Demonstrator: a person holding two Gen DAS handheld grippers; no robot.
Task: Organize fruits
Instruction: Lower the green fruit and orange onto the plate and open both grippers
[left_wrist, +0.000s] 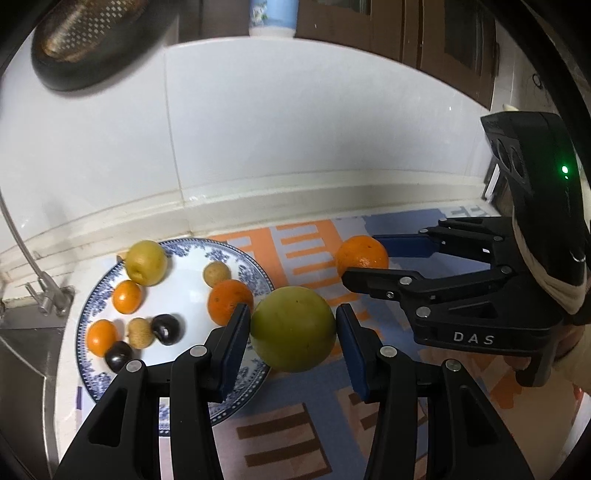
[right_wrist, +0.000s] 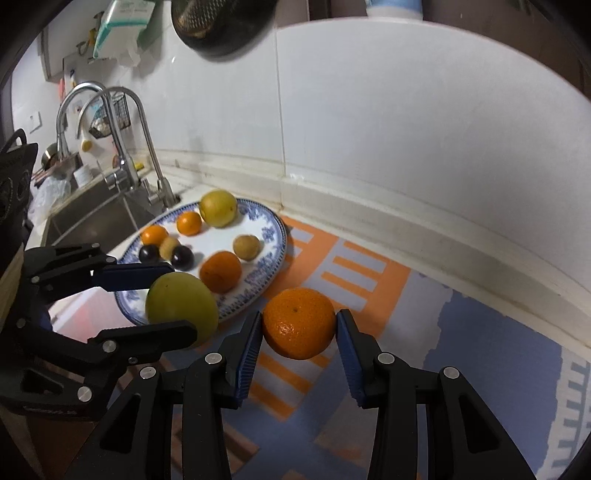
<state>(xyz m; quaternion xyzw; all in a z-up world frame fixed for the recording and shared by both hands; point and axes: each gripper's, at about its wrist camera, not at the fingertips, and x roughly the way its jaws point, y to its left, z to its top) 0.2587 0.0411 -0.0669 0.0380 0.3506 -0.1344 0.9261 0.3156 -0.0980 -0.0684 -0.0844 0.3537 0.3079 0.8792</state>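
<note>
My left gripper (left_wrist: 293, 328) is shut on a large green fruit (left_wrist: 293, 328) and holds it above the right rim of a blue-and-white plate (left_wrist: 255, 273). My right gripper (right_wrist: 299, 326) is shut on an orange (right_wrist: 299, 323) above the patterned mat, right of the plate (right_wrist: 273, 229). The plate holds a yellow-green fruit (left_wrist: 146, 262), an orange (left_wrist: 229, 301), two small oranges (left_wrist: 126, 296), two tan longans (left_wrist: 217, 274) and two dark round fruits (left_wrist: 166, 329). The right gripper with its orange (left_wrist: 362, 253) shows in the left wrist view; the left gripper and green fruit (right_wrist: 181, 304) show in the right wrist view.
A steel sink (right_wrist: 92, 218) with curved taps (right_wrist: 122, 147) lies left of the plate. A white tiled wall (left_wrist: 295, 129) rises behind the counter. An orange, blue and brown patterned mat (right_wrist: 406, 350) covers the counter to the right. A dark strainer (left_wrist: 88, 40) hangs above.
</note>
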